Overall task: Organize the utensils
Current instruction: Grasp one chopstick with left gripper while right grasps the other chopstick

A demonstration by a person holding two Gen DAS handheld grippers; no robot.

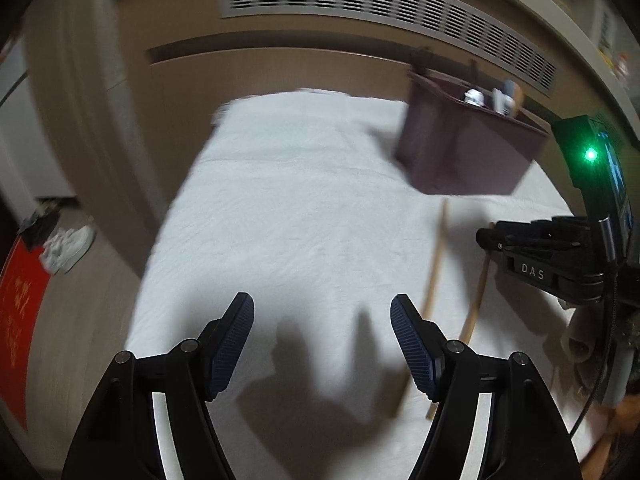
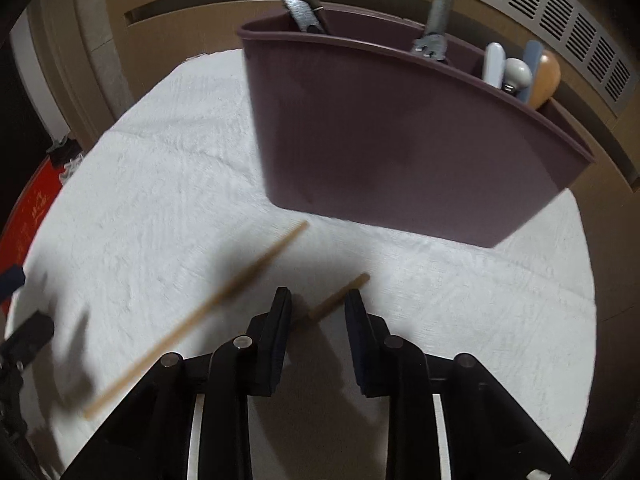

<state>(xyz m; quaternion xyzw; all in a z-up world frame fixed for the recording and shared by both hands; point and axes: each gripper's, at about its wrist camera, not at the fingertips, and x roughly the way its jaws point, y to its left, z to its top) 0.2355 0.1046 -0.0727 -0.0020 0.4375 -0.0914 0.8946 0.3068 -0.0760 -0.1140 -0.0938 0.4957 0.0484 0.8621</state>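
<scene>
Closest in the right wrist view, the right gripper (image 2: pixel 318 304) has its fingers (image 2: pixel 278 320) drawn in narrow around the near end of a wooden chopstick (image 2: pixel 340 294). The stick slants through the gap; whether the pads are actually pinching it or just flanking it I cannot tell, since its lower end is hidden behind the left pad. It lies low over the white cloth-covered surface (image 2: pixel 160 200), its free tip aimed toward the purple utensil caddy (image 2: pixel 400 152).

A second chopstick (image 2: pixel 224 296) lies loose on the cloth just to the left, blurred, running diagonally from near the caddy's base back past the gripper.

The caddy stands at the far side of the surface, and its compartments hold upright items: what look like tongs (image 2: pixel 300 8) at the left, a grey-handled tool (image 2: pixel 436 16) in the middle, and pale handles plus a wooden spoon end (image 2: pixel 544 76) at the right.

The left gripper (image 1: pixel 322 340) hovers over bare cloth, fingers spread and empty, well apart from the sticks.

To do this step well, I'd say the grasp should be firm and close to the stick's end before lifting, so it can be tipped upright and lowered into a compartment without swivelling between the pads. The other stick lies close enough to be nudged; a straight lift would avoid it.
</scene>
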